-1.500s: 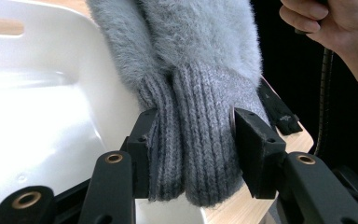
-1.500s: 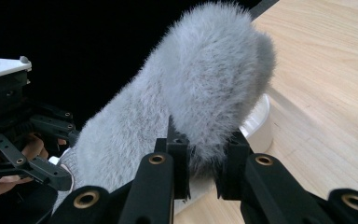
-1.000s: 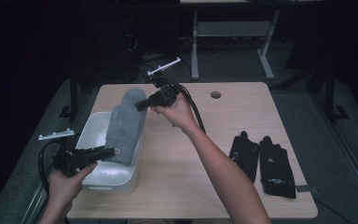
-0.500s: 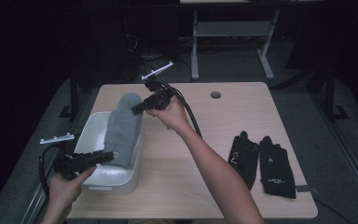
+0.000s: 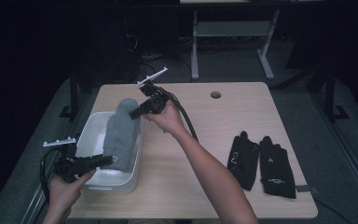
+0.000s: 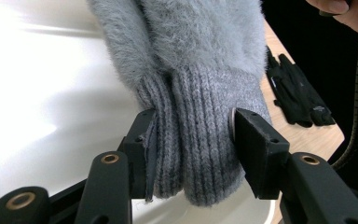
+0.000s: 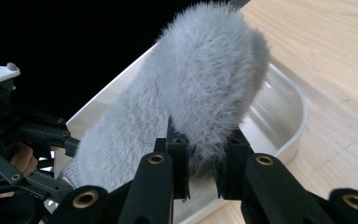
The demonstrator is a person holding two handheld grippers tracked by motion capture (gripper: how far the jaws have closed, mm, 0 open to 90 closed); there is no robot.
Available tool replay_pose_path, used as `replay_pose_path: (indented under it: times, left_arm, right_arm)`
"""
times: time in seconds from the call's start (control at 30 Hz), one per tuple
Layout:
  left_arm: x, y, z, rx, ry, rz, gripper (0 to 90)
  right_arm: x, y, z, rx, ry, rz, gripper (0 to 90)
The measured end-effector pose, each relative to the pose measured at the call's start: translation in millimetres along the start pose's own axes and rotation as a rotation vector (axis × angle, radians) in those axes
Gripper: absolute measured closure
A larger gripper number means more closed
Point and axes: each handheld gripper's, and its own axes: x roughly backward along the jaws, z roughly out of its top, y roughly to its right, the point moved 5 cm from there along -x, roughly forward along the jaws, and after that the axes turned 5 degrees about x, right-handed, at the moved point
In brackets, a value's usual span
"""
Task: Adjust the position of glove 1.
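Note:
A grey fuzzy mitten (image 5: 121,135) is stretched lengthwise over a white tub (image 5: 89,127) at the table's left. My right gripper (image 5: 136,113) is shut on its fluffy tip above the tub's far end; in the right gripper view the fur (image 7: 205,93) is pinched between the jaws (image 7: 200,144). My left gripper (image 5: 103,161) holds the ribbed cuff at the tub's near end. In the left gripper view the cuff (image 6: 196,140) sits squeezed between both pads of the gripper (image 6: 191,128), over the tub's white floor (image 6: 51,93).
Two black gloves (image 5: 261,161) lie side by side on the wooden table (image 5: 237,112) at the right. A round cable hole (image 5: 216,94) is near the far edge. The right gripper's cable trails along the forearm. The floor around is dark.
My right gripper has moved left and lower with the mitten's tip, toward the tub's far end. The left gripper has barely shifted and keeps the cuff.

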Motion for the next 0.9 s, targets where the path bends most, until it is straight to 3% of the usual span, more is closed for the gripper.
replay_pose_path:
  times: [0.9]
  left_arm:
    - [-11.5, -12.5, -16.0, 0.020, -0.069, 0.048, 50.0]
  right_arm:
    - [-24.3, 8.1, -15.1, -0.012, -0.052, -0.011, 77.5]
